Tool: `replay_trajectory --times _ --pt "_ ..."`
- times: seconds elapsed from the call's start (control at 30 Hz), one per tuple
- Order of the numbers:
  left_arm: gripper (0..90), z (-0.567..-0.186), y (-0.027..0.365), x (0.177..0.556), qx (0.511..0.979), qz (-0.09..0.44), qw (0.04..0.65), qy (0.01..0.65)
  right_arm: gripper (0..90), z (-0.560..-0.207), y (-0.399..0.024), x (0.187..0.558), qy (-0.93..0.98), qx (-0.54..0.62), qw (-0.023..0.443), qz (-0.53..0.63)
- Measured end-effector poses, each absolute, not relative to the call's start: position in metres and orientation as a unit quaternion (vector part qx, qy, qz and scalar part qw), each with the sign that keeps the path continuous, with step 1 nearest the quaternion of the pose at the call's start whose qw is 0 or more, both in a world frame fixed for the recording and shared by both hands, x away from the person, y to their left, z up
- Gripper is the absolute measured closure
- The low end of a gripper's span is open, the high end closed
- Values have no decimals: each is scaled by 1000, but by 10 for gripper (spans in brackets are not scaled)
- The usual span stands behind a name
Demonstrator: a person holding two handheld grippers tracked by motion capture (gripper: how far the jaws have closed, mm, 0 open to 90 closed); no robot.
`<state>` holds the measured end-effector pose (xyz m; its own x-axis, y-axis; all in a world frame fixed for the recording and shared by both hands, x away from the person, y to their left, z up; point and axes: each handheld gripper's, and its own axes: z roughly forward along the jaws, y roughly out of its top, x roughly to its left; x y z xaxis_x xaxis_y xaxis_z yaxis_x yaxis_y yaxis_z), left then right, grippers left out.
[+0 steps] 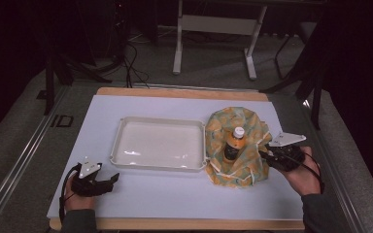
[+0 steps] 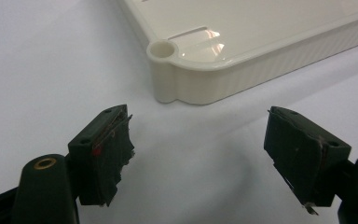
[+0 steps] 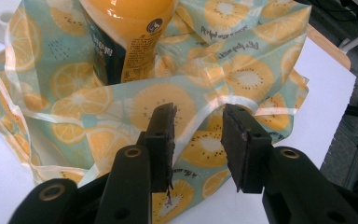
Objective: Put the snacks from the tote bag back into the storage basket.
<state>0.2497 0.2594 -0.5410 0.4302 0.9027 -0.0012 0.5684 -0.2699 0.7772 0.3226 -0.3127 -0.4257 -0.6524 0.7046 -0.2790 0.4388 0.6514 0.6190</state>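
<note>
Beside the tray (image 1: 121,145), a bottle (image 1: 234,144) stands on the bag (image 3: 242,70); the right gripper (image 3: 196,140), jaws parted, straddles a fold, seemingly about to pinch, while the left gripper (image 2: 198,154) idles spread.

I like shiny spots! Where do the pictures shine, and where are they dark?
High view: the room behind the white table is very dark. Left gripper view: bright glare on the cream plastic tray near its corner, soft shadow under the left gripper. Right gripper view: a shine on the orange juice bottle; the jaws look blurry.
</note>
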Motion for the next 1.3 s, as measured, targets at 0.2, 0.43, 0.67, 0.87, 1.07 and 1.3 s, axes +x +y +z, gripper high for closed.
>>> replay_trajectory --times 0.2,0.43,0.67,0.87,1.07,1.3 --pt "231 -541 259 250 763 230 365 482 640 -423 -308 325 880 318 251 248" --pt "231 -541 259 250 764 229 362 482 641 -418 -303 328 884 310 238 256" --pt "231 -541 259 250 764 229 363 483 635 -412 -295 332 890 299 234 254" --pt "231 -541 259 250 765 228 362 482 634 -407 -289 334 895 288 232 249" --pt "231 -541 259 250 765 229 362 481 630 -404 -285 335 900 281 228 244" --pt "231 -541 258 250 766 228 362 480 627 -400 -280 337 907 269 225 234"
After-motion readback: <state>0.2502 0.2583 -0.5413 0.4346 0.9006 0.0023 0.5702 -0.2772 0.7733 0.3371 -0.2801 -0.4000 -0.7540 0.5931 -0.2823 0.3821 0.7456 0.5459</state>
